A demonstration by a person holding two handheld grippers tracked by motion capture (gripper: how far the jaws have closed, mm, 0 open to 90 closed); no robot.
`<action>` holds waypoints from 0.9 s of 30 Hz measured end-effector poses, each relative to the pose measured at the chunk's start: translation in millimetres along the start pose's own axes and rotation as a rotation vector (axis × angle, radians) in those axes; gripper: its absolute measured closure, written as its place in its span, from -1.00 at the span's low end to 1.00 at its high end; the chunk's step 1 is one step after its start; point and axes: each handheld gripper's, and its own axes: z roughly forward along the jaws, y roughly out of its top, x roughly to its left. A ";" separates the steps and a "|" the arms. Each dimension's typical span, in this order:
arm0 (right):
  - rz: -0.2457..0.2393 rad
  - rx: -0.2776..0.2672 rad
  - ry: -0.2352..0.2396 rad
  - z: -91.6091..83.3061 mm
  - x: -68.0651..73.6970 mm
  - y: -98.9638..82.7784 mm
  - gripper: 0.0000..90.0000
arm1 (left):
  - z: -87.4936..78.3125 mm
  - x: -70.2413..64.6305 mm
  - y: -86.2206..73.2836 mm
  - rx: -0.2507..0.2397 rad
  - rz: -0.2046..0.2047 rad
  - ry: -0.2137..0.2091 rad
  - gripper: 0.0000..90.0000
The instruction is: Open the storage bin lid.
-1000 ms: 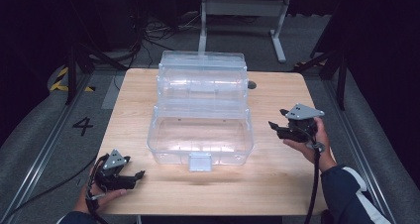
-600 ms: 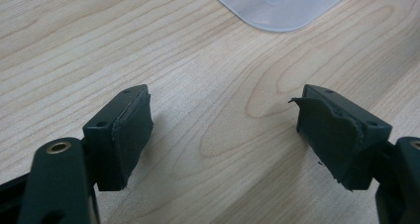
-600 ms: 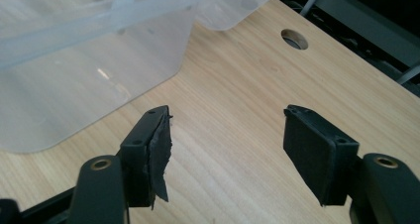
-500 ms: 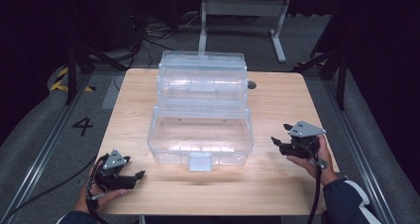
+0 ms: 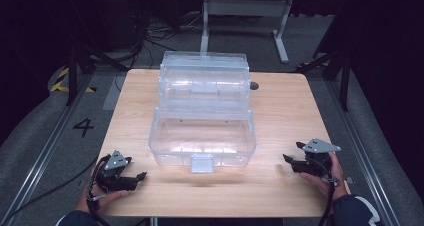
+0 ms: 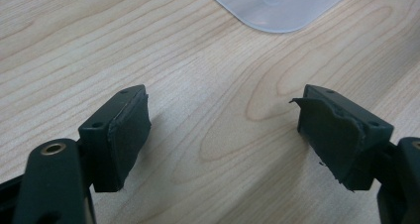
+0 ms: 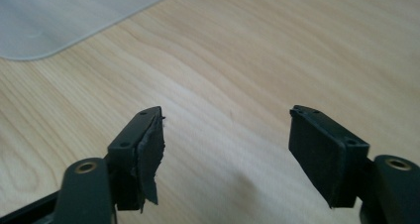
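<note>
A clear plastic box (image 5: 202, 136) stands in the middle of the wooden table (image 5: 280, 111), its lid (image 5: 204, 76) raised behind it and a latch tab (image 5: 201, 162) at its front. My left gripper (image 5: 141, 176) rests near the front left corner, open, jaws pointing right, with bare wood between them. The left gripper view has the gripper (image 6: 223, 130) over wood with a box corner (image 6: 277, 6) ahead. My right gripper (image 5: 292, 152) sits low at the front right, open with nothing between its jaws, which have just been opening. In its own view the gripper (image 7: 225, 144) faces a box corner (image 7: 64, 16).
A small dark round fitting (image 5: 254, 85) sits on the table beside the lid. Behind the table stands a grey metal frame (image 5: 240, 6). Cables and a painted number 4 (image 5: 83, 127) lie on the grey floor at the left.
My right gripper has come down and back toward the table's front edge, away from the box's right side. The left gripper has stayed where it was.
</note>
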 end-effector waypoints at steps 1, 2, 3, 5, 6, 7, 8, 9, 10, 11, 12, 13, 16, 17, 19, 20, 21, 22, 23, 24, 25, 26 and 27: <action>0.000 0.000 0.000 0.0 0.0 0.0 -0.35 | 0.0 0.0 0.0 0.000 0.000 0.000 -0.55; 0.036 0.027 -0.005 0.1 -3.6 -9.9 -0.40 | 1.1 -0.7 0.3 0.000 -0.009 -0.006 -0.56; 0.036 0.027 -0.005 0.1 -3.6 -9.9 -0.40 | 1.1 -0.7 0.3 0.000 -0.009 -0.006 -0.56; 0.092 0.063 -0.004 2.1 -7.6 -18.2 -0.46 | 1.1 -0.6 0.4 0.000 -0.008 -0.004 -0.56; 0.096 0.075 0.003 3.1 -8.7 -20.2 -0.50 | 1.1 -0.9 0.4 0.000 -0.009 -0.002 -0.57; 0.101 0.069 0.008 3.1 -10.0 -21.8 -0.52 | 0.9 -1.5 0.7 0.005 -0.011 0.005 -0.57; 0.111 0.064 0.014 3.1 -11.2 -23.0 -0.55 | 1.0 -1.8 0.7 0.004 -0.013 0.007 -0.57; 0.113 0.065 0.014 3.4 -12.1 -23.6 -0.58 | 1.1 -2.2 0.7 0.004 -0.015 0.009 -0.58; 0.129 0.061 0.019 4.2 -13.2 -24.6 -0.61 | 1.2 -2.4 0.7 0.003 -0.017 0.010 -0.58; 0.129 0.061 0.019 4.2 -13.2 -24.6 -0.61 | 1.2 -2.4 0.7 0.003 -0.017 0.010 -0.59; 0.148 0.068 0.031 5.4 -16.0 -25.2 -0.63 | 1.7 -3.2 0.9 0.005 -0.019 0.008 -0.61; 0.148 0.068 0.031 5.4 -15.9 -25.2 -0.63 | 2.0 -3.2 1.4 0.007 -0.014 0.007 -0.62; 0.150 0.069 0.028 5.3 -15.6 -25.2 -0.64 | 3.3 -3.6 3.1 0.014 -0.020 0.007 -0.67; 0.150 0.069 0.028 5.3 -15.6 -25.2 -0.64 | 3.3 -3.6 3.1 0.014 -0.020 0.007 -0.68; 0.150 0.068 0.027 5.3 -15.4 -25.3 -0.64 | 4.1 -4.3 3.2 0.007 -0.020 0.019 -0.68; 0.150 0.068 0.027 5.3 -15.5 -25.3 -0.64 | 4.0 -4.2 3.4 0.006 -0.014 0.031 -0.68; 0.150 0.068 0.027 5.3 -15.4 -25.3 -0.64 | 4.1 -4.7 3.4 0.005 -0.019 0.035 -0.68; 0.151 0.068 0.027 5.3 -15.4 -25.3 -0.64 | 4.3 -5.6 3.4 0.007 -0.030 0.035 -0.68; 0.151 0.068 0.027 5.3 -15.4 -25.3 -0.64 | 4.4 -6.0 3.3 0.006 -0.035 0.034 -0.68; 0.151 0.069 0.027 5.2 -15.4 -25.3 -0.64 | 4.4 -5.9 3.3 0.007 -0.035 0.034 -0.68; 0.151 0.069 0.027 5.3 -15.4 -25.3 -0.64 | 4.4 -5.9 3.4 0.006 -0.034 0.035 -0.68; 0.151 0.068 0.026 5.3 -15.4 -25.3 -0.64 | 4.4 -6.2 3.3 0.007 -0.038 0.031 -0.68; 0.151 0.068 0.027 5.3 -15.4 -25.3 -0.64 | 4.4 -5.9 3.4 0.006 -0.034 0.035 -0.68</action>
